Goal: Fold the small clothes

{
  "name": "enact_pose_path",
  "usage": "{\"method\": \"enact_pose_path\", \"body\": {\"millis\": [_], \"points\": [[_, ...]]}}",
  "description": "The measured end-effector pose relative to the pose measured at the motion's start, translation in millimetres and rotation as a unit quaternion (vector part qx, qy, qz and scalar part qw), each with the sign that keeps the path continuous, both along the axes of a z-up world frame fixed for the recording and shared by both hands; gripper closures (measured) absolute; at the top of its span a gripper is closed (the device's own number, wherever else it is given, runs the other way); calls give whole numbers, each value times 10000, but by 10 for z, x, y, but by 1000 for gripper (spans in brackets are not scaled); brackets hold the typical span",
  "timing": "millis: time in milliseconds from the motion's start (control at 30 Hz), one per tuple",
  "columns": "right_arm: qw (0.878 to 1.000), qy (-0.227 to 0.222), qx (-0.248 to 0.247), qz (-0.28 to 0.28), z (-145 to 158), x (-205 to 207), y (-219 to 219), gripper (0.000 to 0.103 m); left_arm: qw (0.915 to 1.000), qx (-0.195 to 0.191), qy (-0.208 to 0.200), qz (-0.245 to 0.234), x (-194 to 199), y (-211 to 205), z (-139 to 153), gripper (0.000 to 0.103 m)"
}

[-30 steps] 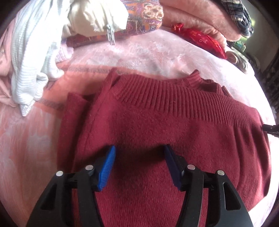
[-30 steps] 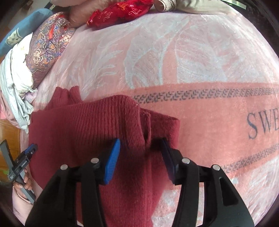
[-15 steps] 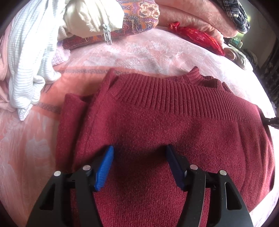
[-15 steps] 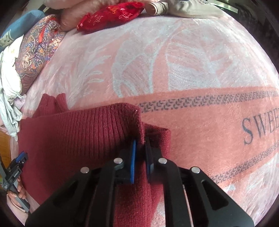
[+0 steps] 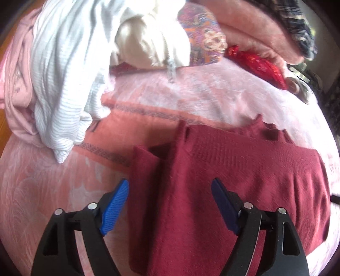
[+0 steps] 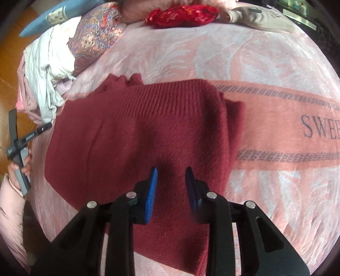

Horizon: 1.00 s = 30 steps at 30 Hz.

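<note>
red sweater (image 5: 223,191) hem cut off below, blanket lettering (image 6: 320,129) cropped at edge

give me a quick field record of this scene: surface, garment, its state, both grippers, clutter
surface: pink blanket with grey lettering
garment: dark red sweater
garment state: folded, lying flat, ribbed band at far edge
left gripper: open, jaws have just been opening, above the sweater's left edge, nothing gripped
right gripper: open, jaws have just been opening, above the sweater, nothing gripped
clutter: white striped garment, patterned pillow, red shiny bundle
</note>
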State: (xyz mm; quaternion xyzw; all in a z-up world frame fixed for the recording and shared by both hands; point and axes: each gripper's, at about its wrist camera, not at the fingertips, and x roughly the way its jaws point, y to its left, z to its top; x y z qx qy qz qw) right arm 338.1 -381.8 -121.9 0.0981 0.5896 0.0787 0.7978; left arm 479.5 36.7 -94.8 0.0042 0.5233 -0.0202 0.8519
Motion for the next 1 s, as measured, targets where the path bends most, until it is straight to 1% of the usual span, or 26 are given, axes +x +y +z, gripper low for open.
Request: {"method": "enact_pose_path", "body": {"millis": [67,133,200,233,300,333,367,400,433,467,533,633,667,733,833,867,900,1000], "points": [[9999,19,-160,3,-88,0,43,75,9999,15,53,145,113,18,-63,22],[10000,62,-34,-62,-174,34,27,75,9999,-50,36,124,234,-31,-90,23],[9999,68,80,-104,-226,72,-3,77,10000,16,57,27,320,-145,-129,23],[9998,68,153,-122,-242,68,-25,77,9998,95,151,-13,369,-205,-173,23],[9996,56,247,-137,-250,59,-54,77,9994,181,287,-48,431,-301,-269,27],[9996,47,259,-120,-256,58,-60,78,9992,165,359,-95,446,-346,-320,43],[9996,33,254,-95,-262,47,-68,78,9988,144,458,-131,456,-376,-357,66],[9997,20,250,-68,-266,44,-74,78,9984,168,541,-88,459,-397,-392,76],[9997,-5,236,-41,-269,37,-72,79,9982,239,542,-46,444,-415,-392,88],[9997,-25,231,-29,-266,15,-74,79,9982,299,510,-33,436,-417,-380,92],[9998,-68,205,3,-265,5,-73,79,9989,269,368,52,412,-355,-295,93],[9998,-83,180,11,-277,-4,-84,82,9993,-80,205,296,402,-142,-123,94],[9998,-75,186,-18,-290,-5,-85,84,9992,-105,170,347,421,-88,-98,94],[9996,-45,241,-114,-311,5,-110,86,9987,-130,295,393,475,-38,-170,94],[9996,-16,249,-150,-329,26,-112,88,9980,7,503,391,525,-106,-422,93],[9995,-5,254,-173,-332,31,-114,88,9977,38,526,421,531,-130,-499,93],[9995,3,239,-183,-337,34,-110,88,9979,102,462,432,524,-157,-539,93],[9998,4,129,-122,-329,49,-80,88,9984,180,414,354,487,-204,-516,90]]}}
